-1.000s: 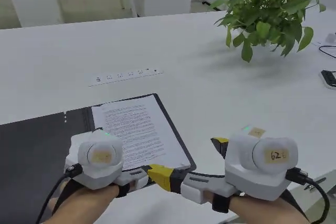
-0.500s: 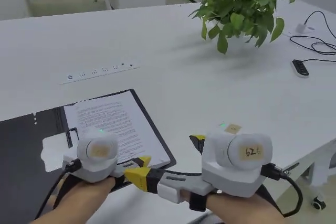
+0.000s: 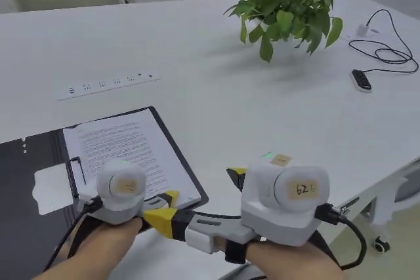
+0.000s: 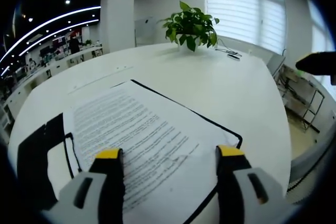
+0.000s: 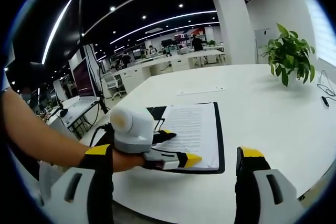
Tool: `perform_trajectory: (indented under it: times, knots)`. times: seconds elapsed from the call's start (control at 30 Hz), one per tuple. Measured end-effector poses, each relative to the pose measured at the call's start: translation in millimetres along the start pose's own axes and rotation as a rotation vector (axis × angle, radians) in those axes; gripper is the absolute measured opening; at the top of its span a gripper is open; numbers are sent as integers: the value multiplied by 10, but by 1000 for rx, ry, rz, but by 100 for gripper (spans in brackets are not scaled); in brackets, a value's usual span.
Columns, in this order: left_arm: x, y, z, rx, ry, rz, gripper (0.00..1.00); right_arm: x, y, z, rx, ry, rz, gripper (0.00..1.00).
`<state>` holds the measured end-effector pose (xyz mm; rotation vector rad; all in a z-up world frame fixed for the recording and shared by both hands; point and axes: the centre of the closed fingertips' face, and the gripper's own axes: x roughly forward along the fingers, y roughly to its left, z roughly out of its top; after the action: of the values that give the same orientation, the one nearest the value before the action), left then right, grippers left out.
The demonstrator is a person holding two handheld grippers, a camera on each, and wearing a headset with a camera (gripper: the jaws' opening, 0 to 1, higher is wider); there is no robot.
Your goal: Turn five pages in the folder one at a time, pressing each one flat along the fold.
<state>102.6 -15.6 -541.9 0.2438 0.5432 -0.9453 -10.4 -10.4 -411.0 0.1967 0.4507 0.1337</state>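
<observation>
Nearest the person, the left hand and the right hand each hold a tool at the front edge of the desk. The left tongs are released. Their two yellow-tipped jaws stand well apart above the lower part of the printed page, with nothing between them. I cannot tell whether a tip touches the paper. The right tongs are also spread wide and grasp nothing. They point sideways across the person's front toward the left tongs, just off the near right corner of the folder.

The folder lies open and flat on the desk ahead of the left hand. Its left half is bare black inner cover with a white patch near the spine. Its right half carries the printed page, lying flat, with a thin clip along the fold.

Beyond the folder a socket strip is set into the desk top. Farther off stands a potted plant, and to its right lie a black device and a cable.
</observation>
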Motion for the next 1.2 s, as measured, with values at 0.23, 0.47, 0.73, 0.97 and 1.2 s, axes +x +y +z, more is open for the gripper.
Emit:
perform_trajectory:
  times: [0.23,0.47,0.73,0.97,1.2]
  knots:
    - [17,-11,-63,40,14,14,69,11,6,-27,5,8,-4,97]
    - [3,-4,-84,41,-13,5,66,26,15,-56,9,15,-5,97]
    - [-7,27,-83,37,-31,-6,55,35,22,-81,19,22,-7,96]
    - [-4,20,-81,39,-38,-13,48,60,48,-86,23,25,-6,96]
    - [9,80,-75,42,-28,-6,30,128,69,-111,33,33,0,95]
